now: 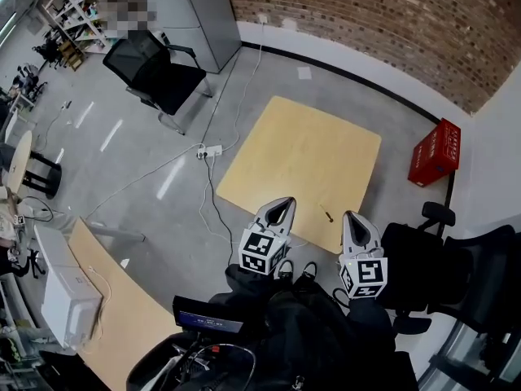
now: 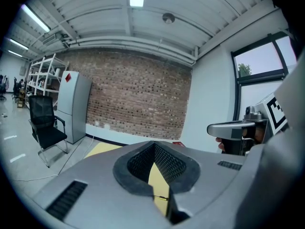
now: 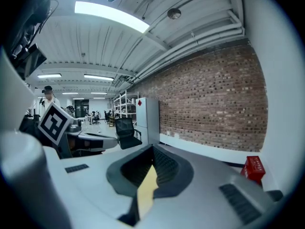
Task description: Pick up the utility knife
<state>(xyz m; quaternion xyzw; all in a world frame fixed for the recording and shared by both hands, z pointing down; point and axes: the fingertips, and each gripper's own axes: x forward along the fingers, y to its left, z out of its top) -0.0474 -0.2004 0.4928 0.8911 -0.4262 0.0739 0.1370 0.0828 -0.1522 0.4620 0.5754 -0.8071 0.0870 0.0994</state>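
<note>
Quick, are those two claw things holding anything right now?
Left gripper: jaws closed, holding nothing.
Right gripper: jaws closed, holding nothing.

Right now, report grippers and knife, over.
Left gripper shut, empty. Right gripper shut, empty. Small dark utility knife on pale wooden table, between both grippers. Nothing blocking.

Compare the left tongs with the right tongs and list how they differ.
In the head view the left tongs sit to the left of the utility knife, while the right tongs sit to its right and look closer to it. The left tongs' own view catches the knife on the wooden table. The right tongs' view shows only bare tabletop. Both tongs are shut, hold nothing and point the same way across the table.
</note>
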